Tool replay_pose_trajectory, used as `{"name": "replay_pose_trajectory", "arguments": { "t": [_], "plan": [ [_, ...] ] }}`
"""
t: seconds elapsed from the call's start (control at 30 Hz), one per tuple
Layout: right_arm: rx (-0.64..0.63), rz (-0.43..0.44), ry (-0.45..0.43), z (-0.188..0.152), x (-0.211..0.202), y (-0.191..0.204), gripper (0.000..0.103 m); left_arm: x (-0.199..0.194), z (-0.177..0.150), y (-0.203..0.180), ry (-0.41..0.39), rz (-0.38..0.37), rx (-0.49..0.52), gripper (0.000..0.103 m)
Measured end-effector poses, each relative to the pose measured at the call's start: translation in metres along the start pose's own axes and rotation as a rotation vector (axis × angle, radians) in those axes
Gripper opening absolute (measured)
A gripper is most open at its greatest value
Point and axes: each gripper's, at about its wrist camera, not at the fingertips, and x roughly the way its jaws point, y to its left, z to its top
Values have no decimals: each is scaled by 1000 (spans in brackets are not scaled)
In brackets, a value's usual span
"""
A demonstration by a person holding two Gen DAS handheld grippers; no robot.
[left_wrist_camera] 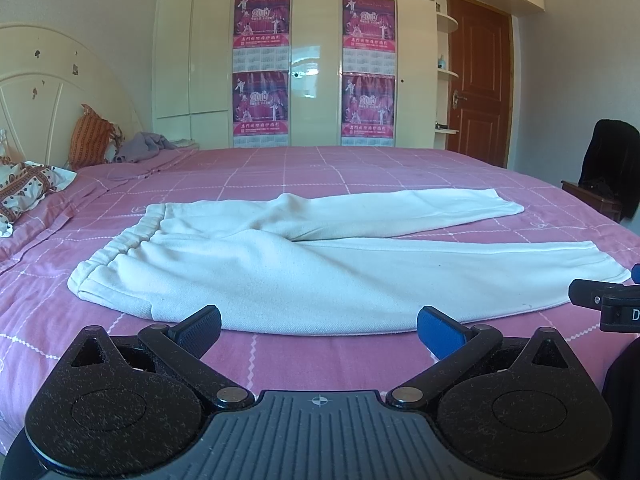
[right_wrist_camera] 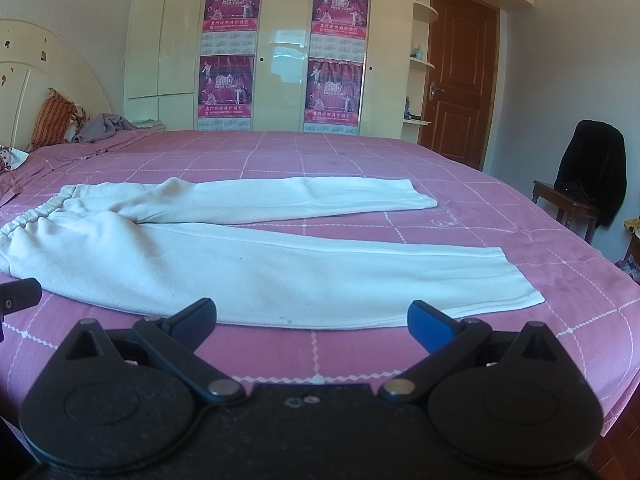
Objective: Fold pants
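Both tongs are held low at the bottom of their frames, spread wide and grasping nothing: the left tongs (left_wrist_camera: 319, 330) are aimed at the near edge of the pants below the waistband end, and the right tongs (right_wrist_camera: 312, 326) at the near edge of the nearer leg. This placement appears chosen so that one long edge can be gripped at two spots and carried over evenly.

White pants (left_wrist_camera: 304, 264) are laid flat across the middle of the pink checked bed (left_wrist_camera: 360, 168), waistband (left_wrist_camera: 120, 246) toward frame left and the cuffs toward frame right. The legs are splayed apart in a narrow V, so no fold is judged to have been made yet. The far leg (right_wrist_camera: 280, 196) lies toward the wardrobe (right_wrist_camera: 280, 20) in the upper part of the frame.
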Motion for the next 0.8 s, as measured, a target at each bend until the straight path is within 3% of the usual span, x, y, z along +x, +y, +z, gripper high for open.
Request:
{"name": "replay_pose_trajectory", "arguments": {
  "t": [0.8],
  "plan": [
    [1,-2,1,-1,1,1,103,-1,1,-2,0,2,8,103]
  ]
}}
